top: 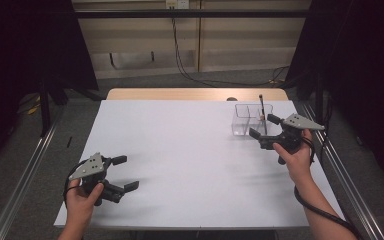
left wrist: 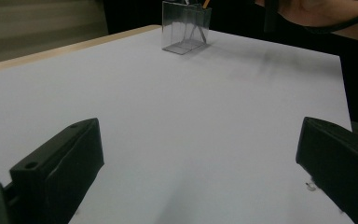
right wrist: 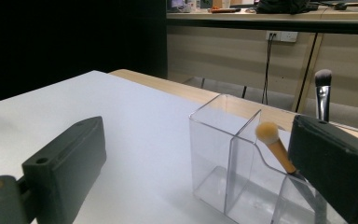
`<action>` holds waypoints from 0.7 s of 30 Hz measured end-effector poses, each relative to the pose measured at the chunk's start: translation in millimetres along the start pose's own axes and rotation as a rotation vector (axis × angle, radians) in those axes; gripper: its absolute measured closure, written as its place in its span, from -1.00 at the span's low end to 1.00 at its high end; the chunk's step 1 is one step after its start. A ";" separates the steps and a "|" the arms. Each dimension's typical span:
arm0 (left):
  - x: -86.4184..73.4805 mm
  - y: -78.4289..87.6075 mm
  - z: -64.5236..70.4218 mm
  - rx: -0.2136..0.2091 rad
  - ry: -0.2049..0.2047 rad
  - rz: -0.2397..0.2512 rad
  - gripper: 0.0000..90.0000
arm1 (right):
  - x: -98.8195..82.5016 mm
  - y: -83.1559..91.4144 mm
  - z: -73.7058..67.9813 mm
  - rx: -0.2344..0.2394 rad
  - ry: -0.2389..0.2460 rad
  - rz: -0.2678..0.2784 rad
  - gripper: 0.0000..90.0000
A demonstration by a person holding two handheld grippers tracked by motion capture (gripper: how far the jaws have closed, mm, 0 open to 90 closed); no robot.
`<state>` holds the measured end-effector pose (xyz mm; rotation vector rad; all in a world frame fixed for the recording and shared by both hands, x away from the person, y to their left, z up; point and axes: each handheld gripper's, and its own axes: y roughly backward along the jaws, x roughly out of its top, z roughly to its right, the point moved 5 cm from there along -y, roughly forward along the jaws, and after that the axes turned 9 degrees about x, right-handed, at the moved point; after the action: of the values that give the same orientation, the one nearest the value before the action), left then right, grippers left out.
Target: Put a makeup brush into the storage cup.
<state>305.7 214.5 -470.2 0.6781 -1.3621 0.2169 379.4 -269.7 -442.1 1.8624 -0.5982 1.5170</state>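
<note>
The left hand-held gripper is hovering over the near left area of the white desk, jaws spread wide and grasping nothing. The right hand-held gripper is sitting just beside the clear divided organizer at the far right, jaws also released. A brush with an orange handle and a dark brush are standing inside the organizer's compartments.

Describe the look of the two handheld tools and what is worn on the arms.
Both the left tool and the right tool are black, with two blocky jaws and a grey three-cornered plate on top. A black cable trails from each. The forearms are bare, with no sleeves visible.
</note>
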 end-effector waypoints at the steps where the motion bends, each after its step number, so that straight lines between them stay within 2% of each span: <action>1: 0.0 0.1 0.0 0.001 0.001 0.000 -0.99 | -0.2 0.1 -0.3 0.001 0.003 0.000 -0.91; 21: 2.7 -0.9 0.2 -0.003 -0.002 0.005 -0.99 | -2.7 5.6 -10.8 0.031 0.016 -0.005 -0.91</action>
<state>306.6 212.9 -467.9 0.6725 -1.3657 0.2189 367.6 -265.8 -442.3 1.8720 -0.5656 1.5439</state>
